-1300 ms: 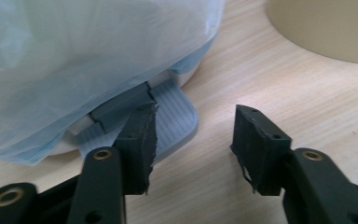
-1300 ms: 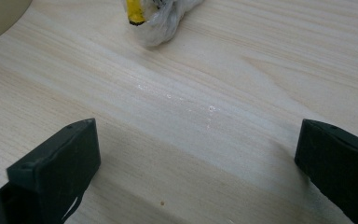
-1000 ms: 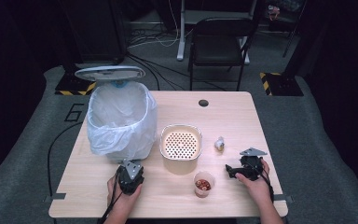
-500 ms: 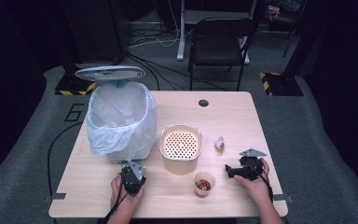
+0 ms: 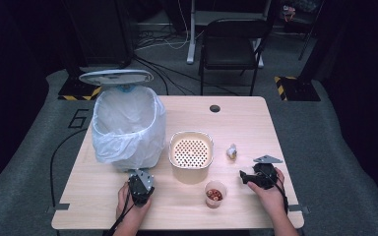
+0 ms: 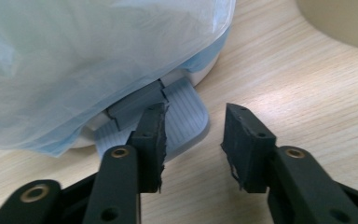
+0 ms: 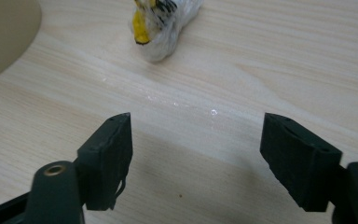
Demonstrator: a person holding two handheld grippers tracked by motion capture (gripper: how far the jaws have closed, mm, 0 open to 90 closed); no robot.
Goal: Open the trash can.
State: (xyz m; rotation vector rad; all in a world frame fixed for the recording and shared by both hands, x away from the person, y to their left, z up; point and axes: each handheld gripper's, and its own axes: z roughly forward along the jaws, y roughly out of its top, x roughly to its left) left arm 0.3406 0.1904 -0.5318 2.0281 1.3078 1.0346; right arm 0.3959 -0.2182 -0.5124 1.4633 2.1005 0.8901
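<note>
A pedal bin (image 5: 128, 129) lined with a pale plastic bag stands at the table's left, its lid (image 5: 115, 77) raised. My left gripper (image 5: 139, 176) sits just in front of it. In the left gripper view the gripper (image 6: 193, 140) is open, low over the wood, with the bin's grey foot pedal (image 6: 184, 116) right beyond its tips and the bag (image 6: 98, 56) hanging above. My right gripper (image 5: 245, 176) rests at the front right, open wide (image 7: 196, 149) over bare wood. A crumpled white and yellow wrapper (image 5: 232, 151) (image 7: 165, 21) lies a short way ahead of it.
A beige perforated container (image 5: 191, 155) stands mid-table, its edge showing in the left gripper view (image 6: 345, 18) and the right gripper view (image 7: 4, 32). A small cup of red pieces (image 5: 215, 193) sits in front of it. A dark chair (image 5: 231, 44) stands beyond the table.
The left gripper has edged slightly to the right in front of the bin. The right gripper has stayed where it was.
</note>
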